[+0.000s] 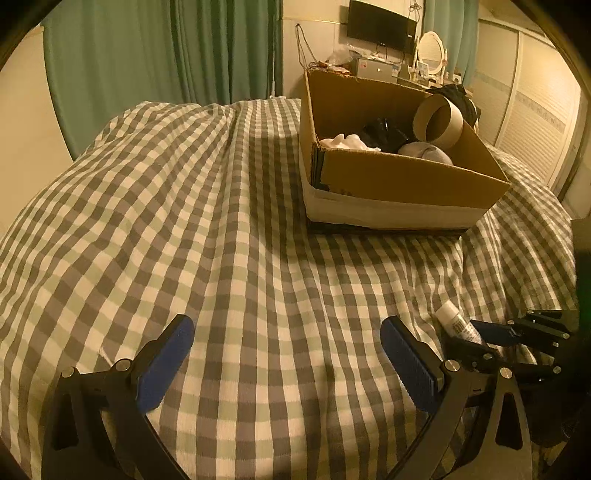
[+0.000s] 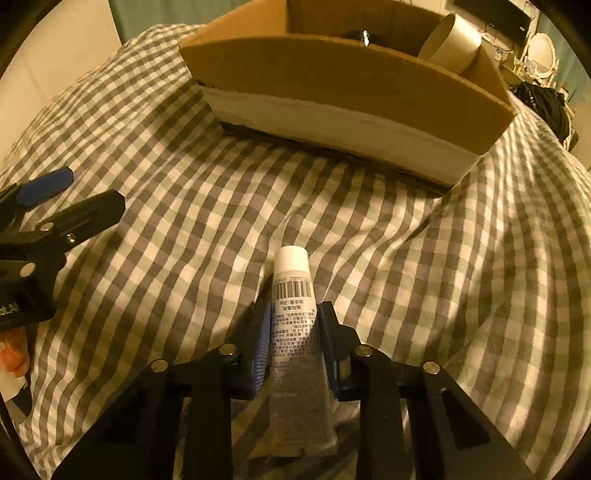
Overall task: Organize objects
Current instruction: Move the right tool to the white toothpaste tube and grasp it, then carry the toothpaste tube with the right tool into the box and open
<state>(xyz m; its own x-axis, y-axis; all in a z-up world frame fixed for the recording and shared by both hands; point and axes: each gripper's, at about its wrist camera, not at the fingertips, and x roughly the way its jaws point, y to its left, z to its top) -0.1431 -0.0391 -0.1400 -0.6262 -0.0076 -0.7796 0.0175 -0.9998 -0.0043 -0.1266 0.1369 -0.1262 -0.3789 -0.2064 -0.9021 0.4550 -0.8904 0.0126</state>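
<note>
A white tube (image 2: 295, 332) with a barcode and a white cap lies on the checked bedspread, cap pointing toward the box. My right gripper (image 2: 293, 325) is shut on the tube, its blue pads against both sides. The tube also shows in the left wrist view (image 1: 458, 325), held by my right gripper (image 1: 476, 334) at lower right. My left gripper (image 1: 288, 350) is open and empty above the bedspread; it shows at the left edge of the right wrist view (image 2: 70, 192). A cardboard box (image 1: 402, 177) stands ahead, holding a cardboard roll (image 1: 439, 120), white cloth (image 1: 347, 142), dark items and a grey bundle.
The checked bedspread (image 1: 221, 221) is wrinkled and slopes off at the left and right. Green curtains (image 1: 166, 48) hang behind. A dresser with a mirror (image 1: 430, 51) and a wall screen (image 1: 380, 24) stand at the back. A dark garment (image 2: 543, 103) lies beyond the box.
</note>
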